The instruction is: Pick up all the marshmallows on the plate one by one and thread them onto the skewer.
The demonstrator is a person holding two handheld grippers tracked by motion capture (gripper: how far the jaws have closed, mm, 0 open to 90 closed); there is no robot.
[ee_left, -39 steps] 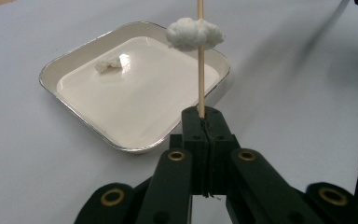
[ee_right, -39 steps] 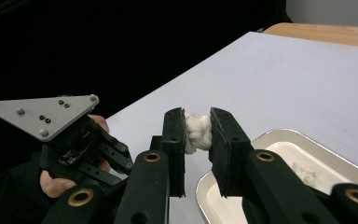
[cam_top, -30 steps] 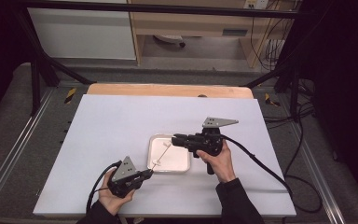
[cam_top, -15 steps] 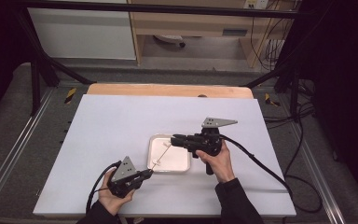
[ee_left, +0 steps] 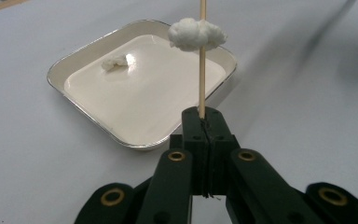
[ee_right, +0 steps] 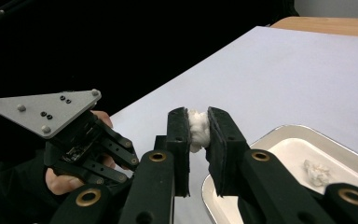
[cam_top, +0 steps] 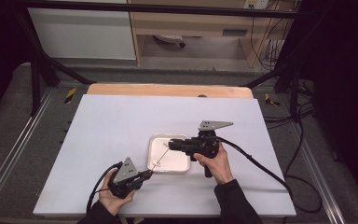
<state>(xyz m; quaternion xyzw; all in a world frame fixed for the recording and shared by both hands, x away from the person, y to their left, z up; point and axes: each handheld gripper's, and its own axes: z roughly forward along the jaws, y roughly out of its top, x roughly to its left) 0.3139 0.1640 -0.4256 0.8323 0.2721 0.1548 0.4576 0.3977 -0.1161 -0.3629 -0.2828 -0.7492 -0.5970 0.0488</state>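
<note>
My left gripper (cam_top: 148, 174) (ee_left: 204, 123) is shut on the lower end of a thin wooden skewer (cam_top: 162, 156) (ee_left: 201, 70) that slants up over a small white tray (cam_top: 186, 161) (ee_left: 140, 98). A white fluffy lump (cam_top: 156, 163) (ee_left: 196, 35) is threaded on the skewer. My right gripper (cam_top: 171, 144) (ee_right: 196, 116) hovers above the tray by the skewer's upper tip; its jaws have just been closing and pinch a second white lump (ee_right: 198, 133). A third lump (ee_left: 114, 61) (ee_right: 317, 171) lies in the tray.
The tray sits mid-table on a white tabletop (cam_top: 121, 126) with a wooden strip (cam_top: 168, 90) along its far edge. The right gripper's black cable (cam_top: 261, 168) trails off to the right. Metal rails and dark floor surround the table.
The right gripper has edged slightly down and left toward the skewer's tip with the lump between its jaws. The left gripper and skewer have stayed put.
</note>
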